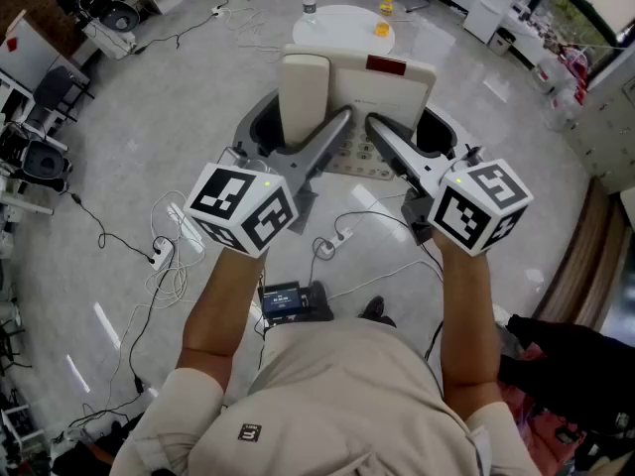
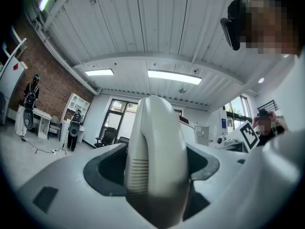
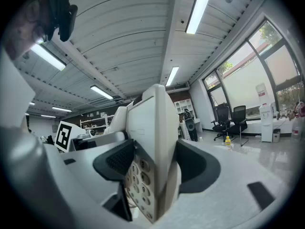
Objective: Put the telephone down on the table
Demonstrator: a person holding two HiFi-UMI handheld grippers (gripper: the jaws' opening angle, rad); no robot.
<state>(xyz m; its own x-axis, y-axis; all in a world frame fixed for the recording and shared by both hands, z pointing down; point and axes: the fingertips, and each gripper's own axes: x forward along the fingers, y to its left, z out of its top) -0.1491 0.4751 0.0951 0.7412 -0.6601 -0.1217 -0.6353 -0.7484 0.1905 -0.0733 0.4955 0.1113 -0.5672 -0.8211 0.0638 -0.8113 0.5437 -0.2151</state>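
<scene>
A cream desk telephone [image 1: 382, 92] is held in the air over the floor, its handset [image 1: 304, 97] lying on its left side and its keypad [image 1: 359, 155] facing me. My left gripper [image 1: 301, 129] is shut on the handset end; in the left gripper view the handset [image 2: 157, 161] fills the gap between the dark pads [image 2: 102, 168]. My right gripper [image 1: 407, 129] is shut on the telephone's right edge; in the right gripper view the telephone's edge and keypad [image 3: 151, 166] sit between its pads [image 3: 119, 161]. A round white table [image 1: 342, 30] stands beyond the telephone.
On the round table stand a bottle [image 1: 309, 1] and small yellow items [image 1: 382, 26]. Cables and a power strip [image 1: 161, 256] lie on the glossy floor at the left. Desks and chairs [image 1: 45, 117] line the left side, cabinets [image 1: 496, 8] the far right.
</scene>
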